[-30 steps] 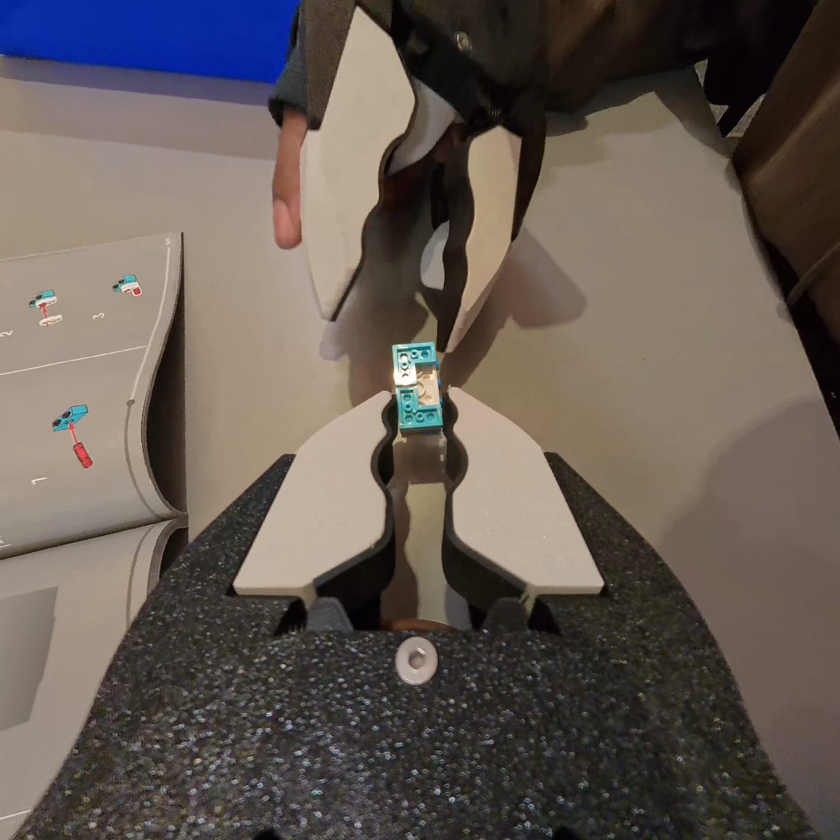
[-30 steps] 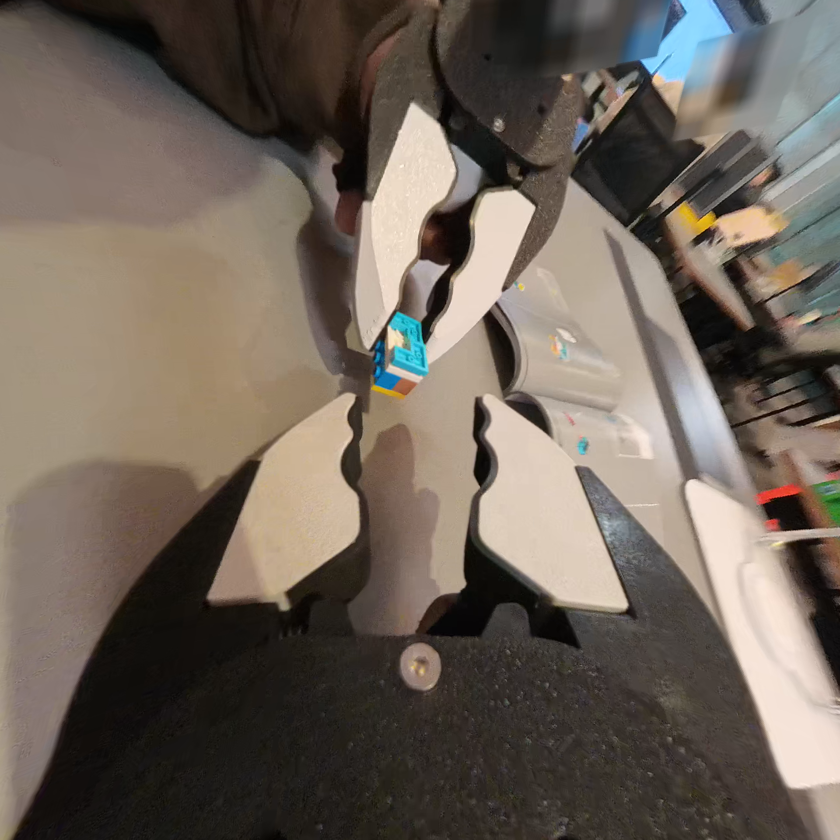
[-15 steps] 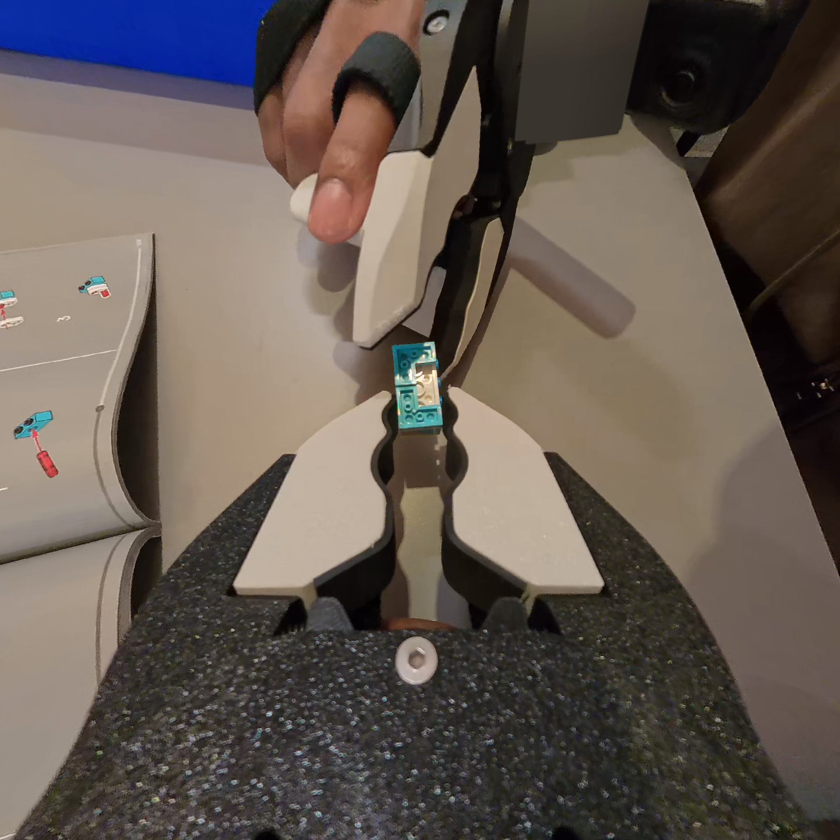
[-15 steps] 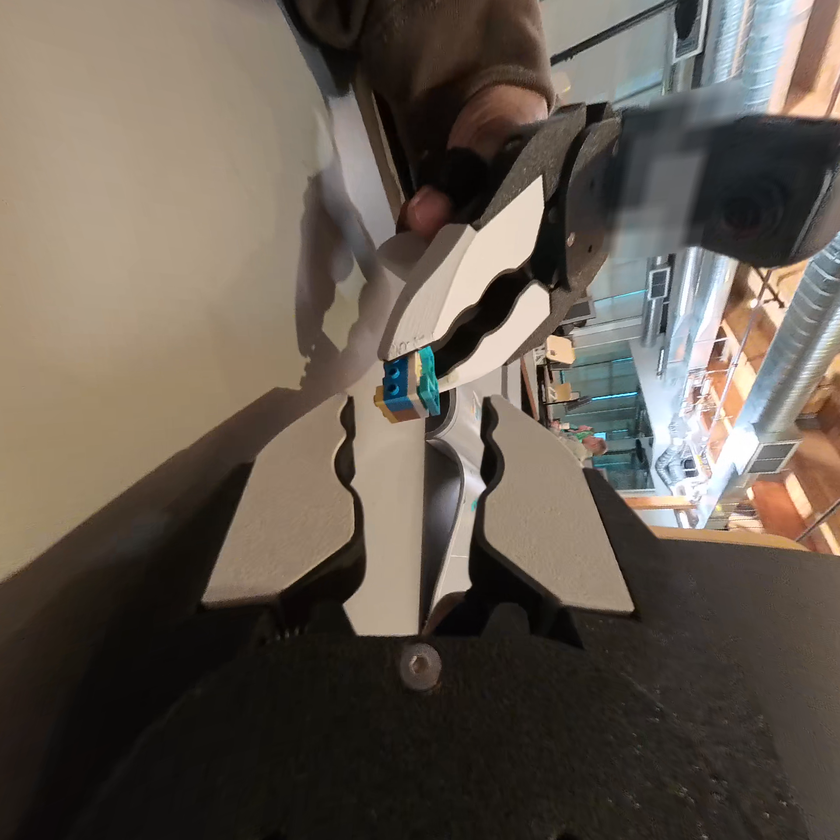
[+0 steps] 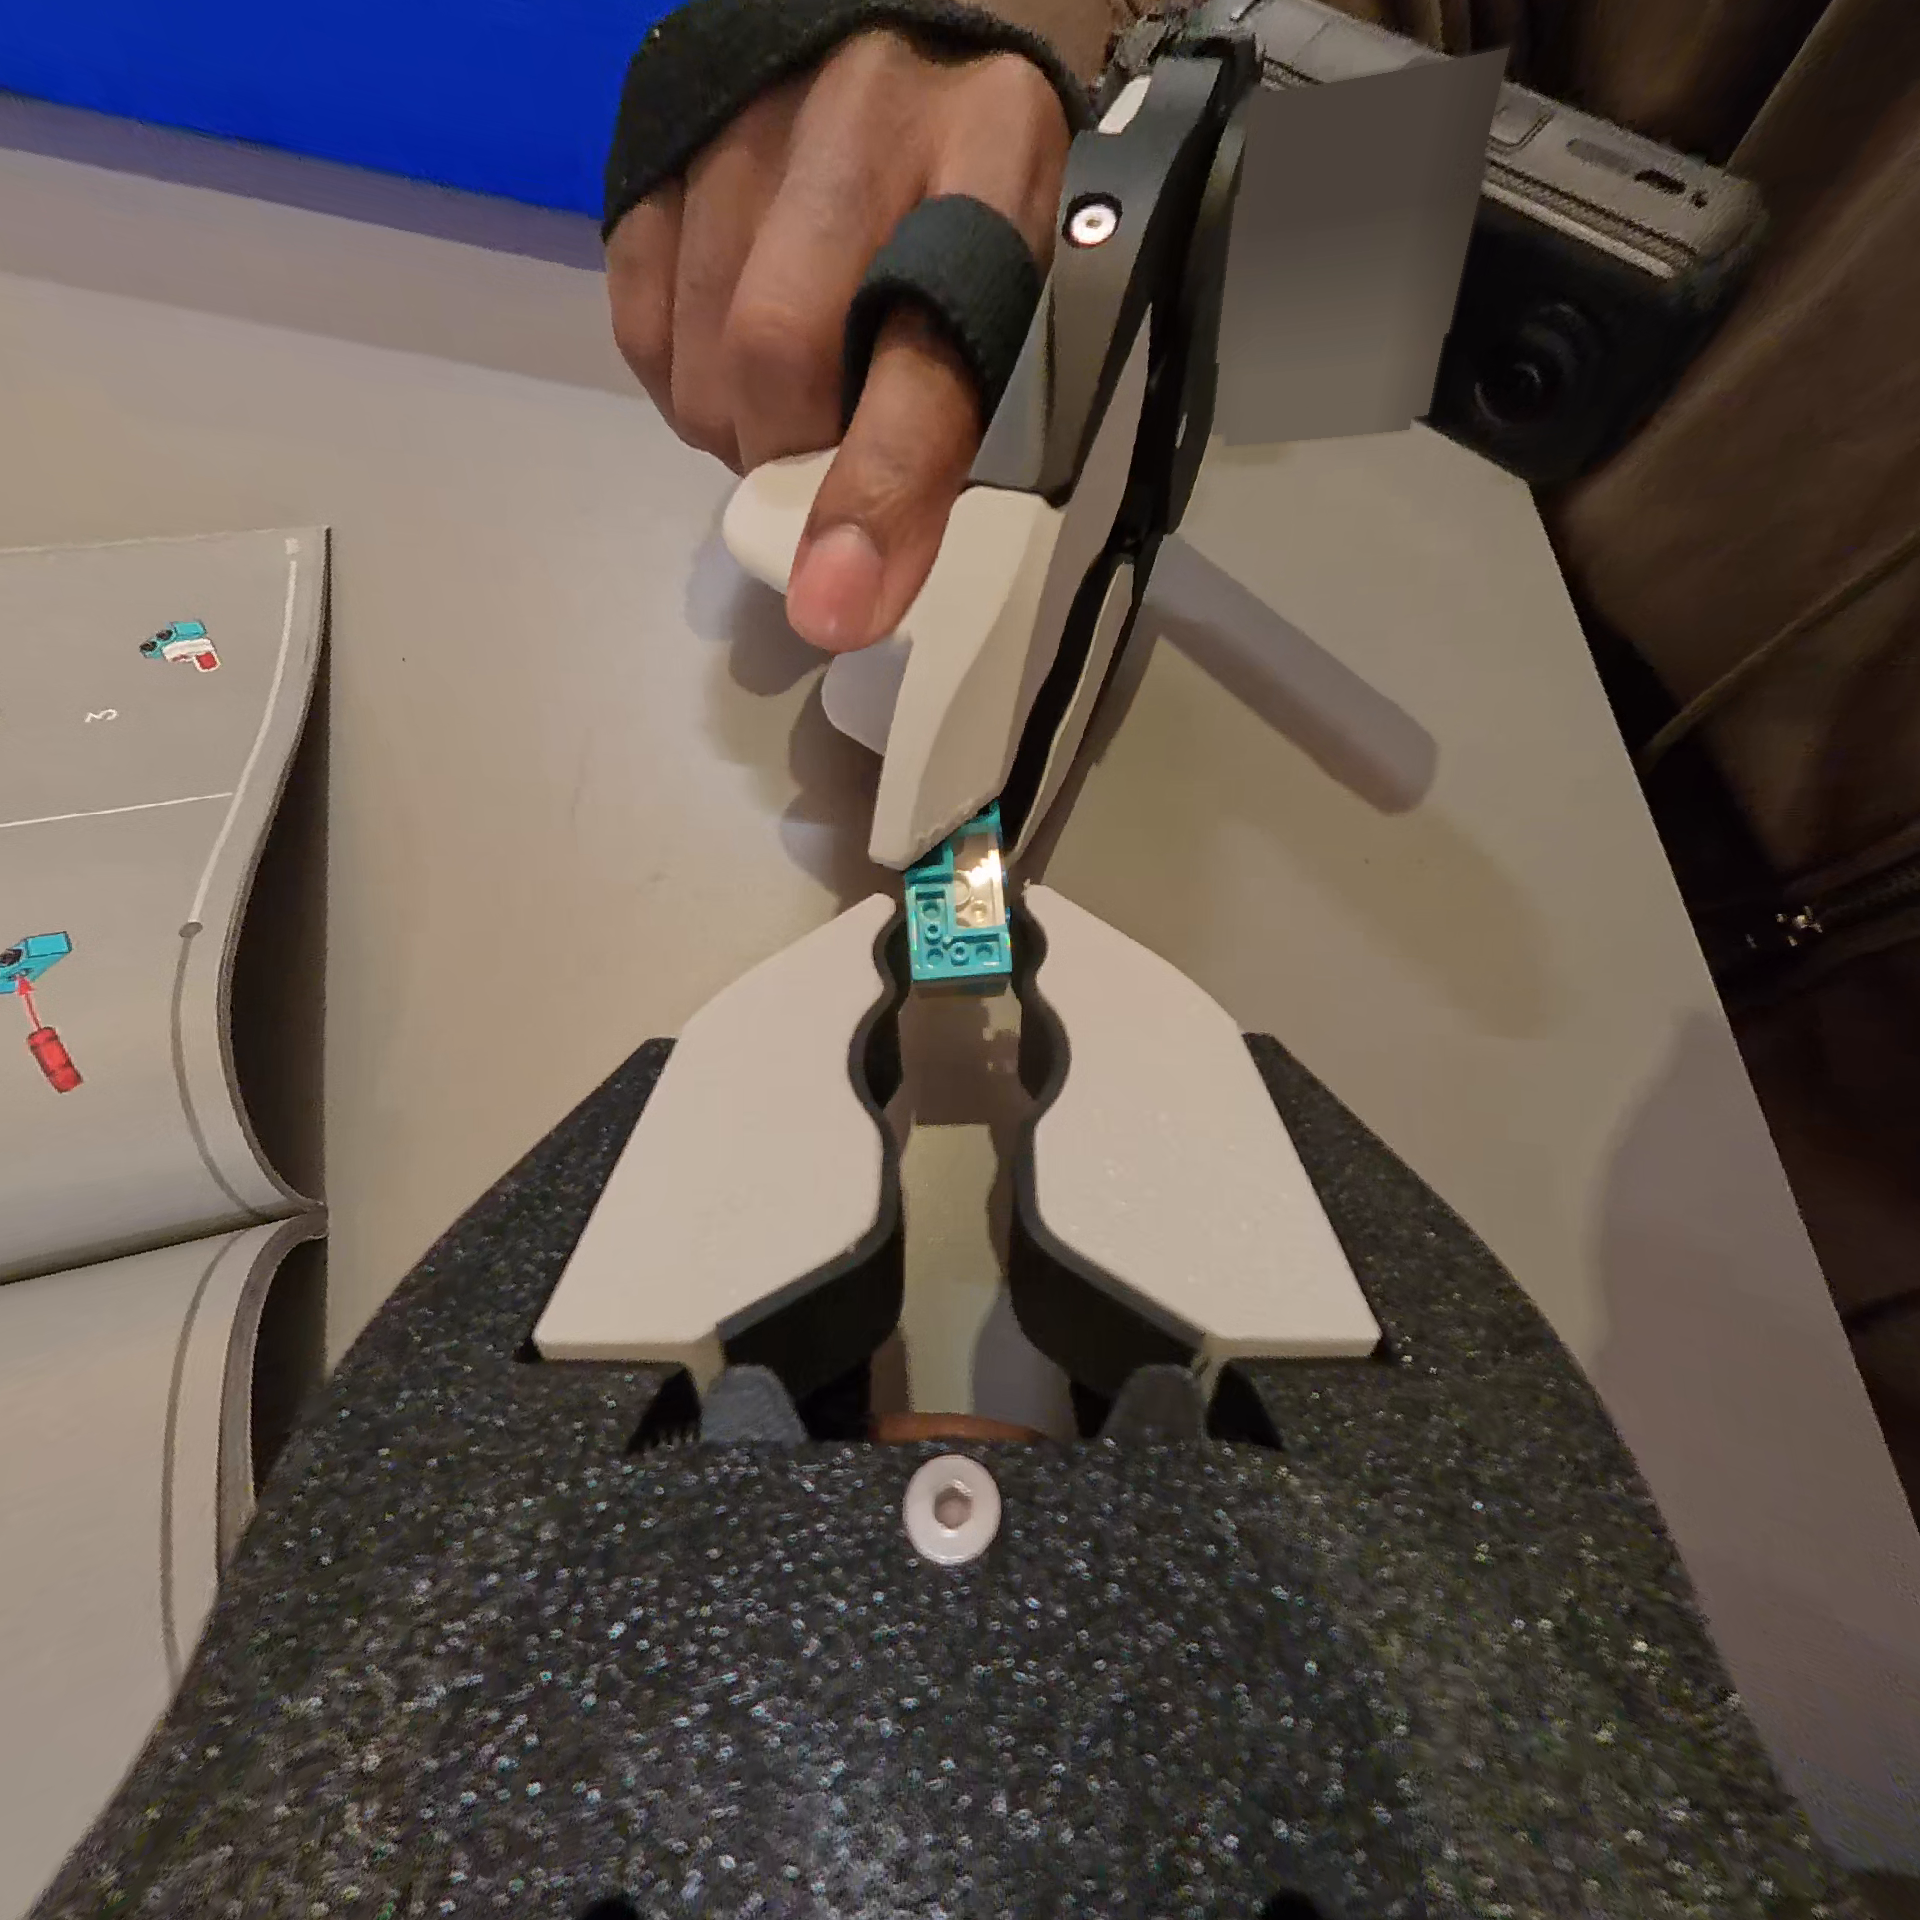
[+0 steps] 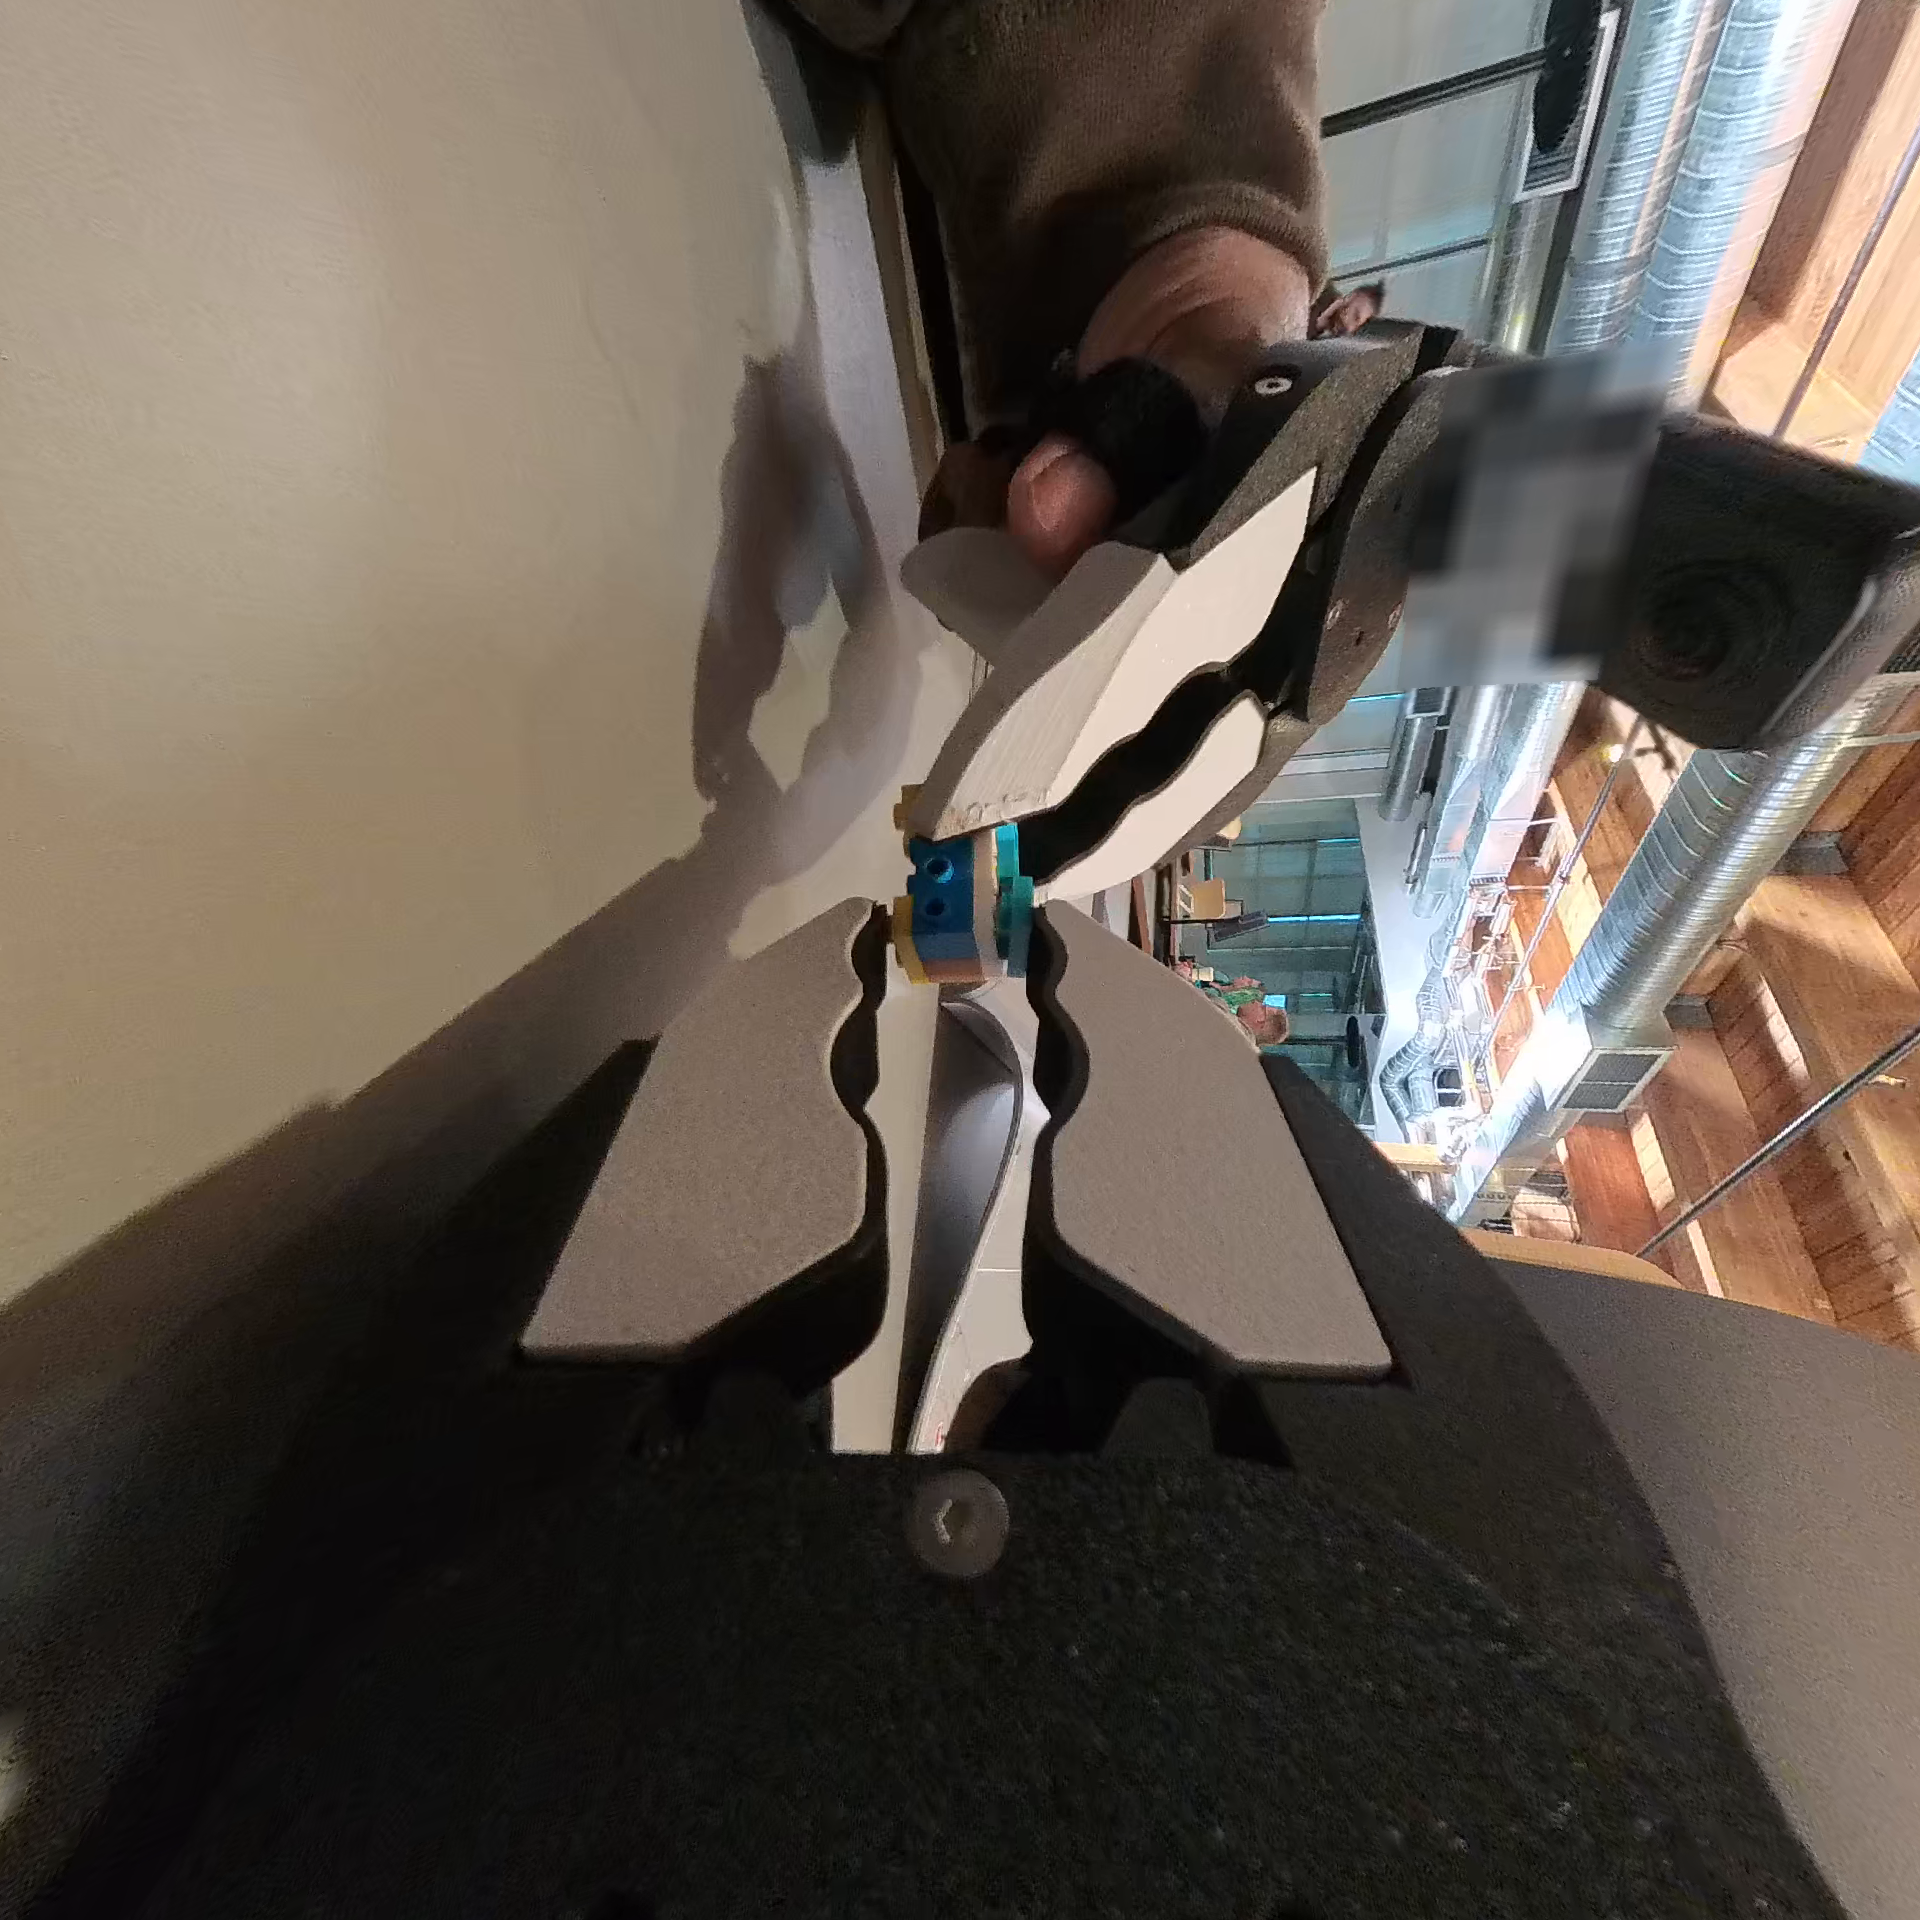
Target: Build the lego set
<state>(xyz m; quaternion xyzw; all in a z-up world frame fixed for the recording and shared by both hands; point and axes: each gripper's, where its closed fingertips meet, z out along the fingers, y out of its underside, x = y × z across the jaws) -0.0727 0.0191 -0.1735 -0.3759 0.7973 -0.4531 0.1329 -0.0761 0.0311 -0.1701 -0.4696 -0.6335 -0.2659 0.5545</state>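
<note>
Claws, two: left claw (image 5: pixel 961 930) and right claw (image 6: pixel 956 940) both clamp one small brick model (image 5: pixel 958 928) above a pale grey counter (image 5: pixel 499 582); one open booklet (image 5: pixel 125 831) lies left.

Grey table (image 5: pixel 436 540), blue wall (image 5: pixel 260 62) behind.

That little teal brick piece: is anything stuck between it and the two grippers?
Nothing visible is. The left gripper is shut directly on the small lego assembly, held up off the table. The right gripper comes from the far side, its tips right at the assembly's other end, seemingly pinching it.
</note>
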